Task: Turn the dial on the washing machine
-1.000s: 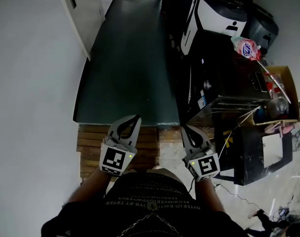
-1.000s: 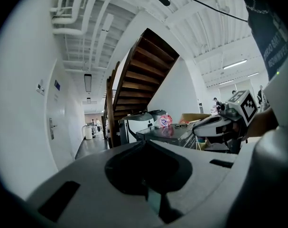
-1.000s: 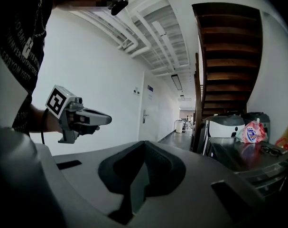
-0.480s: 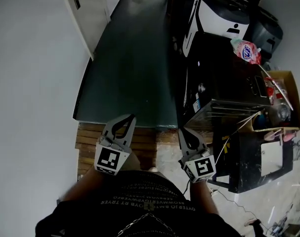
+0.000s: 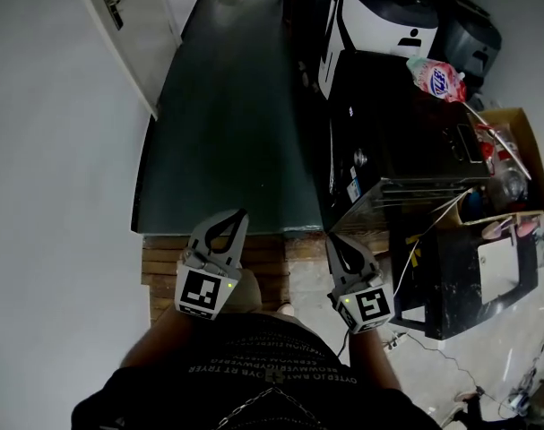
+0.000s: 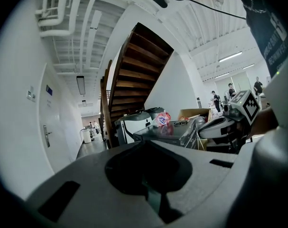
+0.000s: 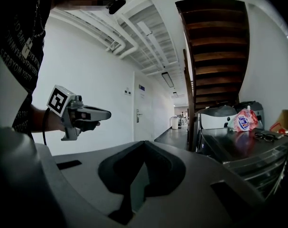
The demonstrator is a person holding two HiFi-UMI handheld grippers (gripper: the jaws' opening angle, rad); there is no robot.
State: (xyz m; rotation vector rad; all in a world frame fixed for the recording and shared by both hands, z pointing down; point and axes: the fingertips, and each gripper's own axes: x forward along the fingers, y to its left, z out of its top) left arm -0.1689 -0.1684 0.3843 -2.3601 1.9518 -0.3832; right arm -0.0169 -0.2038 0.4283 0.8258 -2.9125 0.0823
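Head view has my left claw (image 5: 243,212) and my right claw (image 5: 332,237) held out roughly level, side by side in front of my waist and apart from each other. Both are over a strip of wooden planks (image 5: 264,262) at the edge of a dark green floor (image 5: 227,124). Left gripper view and right gripper view each show the two jaws brought together tip to tip with nothing between them, so both claws are closed and hold nothing. Ahead and to my right stands the washing machine (image 5: 397,106), a dark box well beyond either claw. A small pale round dial (image 5: 359,158) sits on the face turned toward the floor. A pink-and-white bag (image 5: 438,79) lies on its top, a white-fronted machine (image 5: 375,25) stands just behind it, and an open cardboard box (image 5: 515,150) is beside it. A white door (image 5: 119,25) is in the wall on my left, and a wooden staircase (image 6: 139,65) rises above the machines.
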